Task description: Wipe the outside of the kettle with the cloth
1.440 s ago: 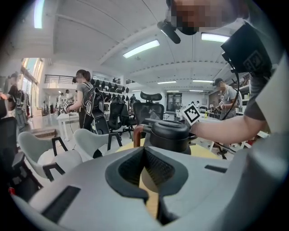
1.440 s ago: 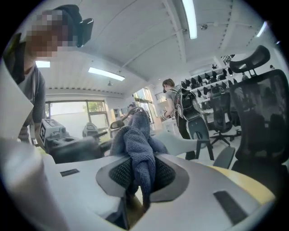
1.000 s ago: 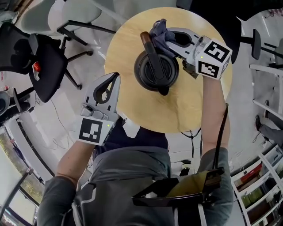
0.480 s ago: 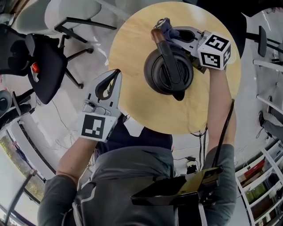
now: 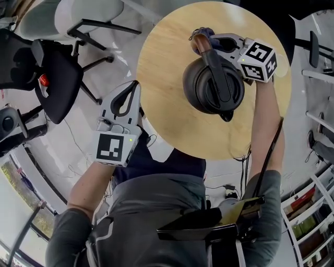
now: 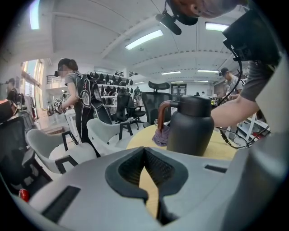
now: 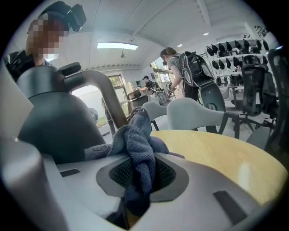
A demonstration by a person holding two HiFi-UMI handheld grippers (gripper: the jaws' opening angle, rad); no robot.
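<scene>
Right now the right gripper (image 7: 137, 176) is squeezed tight on the cloth (image 7: 135, 144). The blue cloth is bunched up between its jaws and sticks out in front. The front of the bunch touches the kettle (image 7: 54, 122) down low, next to where the brown handle (image 7: 106, 101) comes down. The kettle is dark and stands upright.

From above, the right gripper (image 5: 209, 40) is at the far side of the kettle (image 5: 211, 83), a bit to the right. Only a little of the cloth (image 5: 206, 32) shows there, by the far end of the handle. The kettle stands on the right part of the round wooden table (image 5: 167, 62), with its spout pointing to the near side.

The left gripper (image 5: 135, 88) is closed and holds nothing. Its own view shows the jaws meeting at the tips with only air around them (image 6: 145, 155). It hangs off the near left edge of the table, well apart from the kettle, and does not help hold it.

I think the wiping is going on, since the cloth is on the kettle. The pictures do not show which parts are already clean. The cloth is only at the far side by the handle, so the left side, the near side and the part around the spout probably need a wipe too.

Past the table on the left there is a black chair (image 5: 52, 68) and a white chair (image 5: 88, 15).
</scene>
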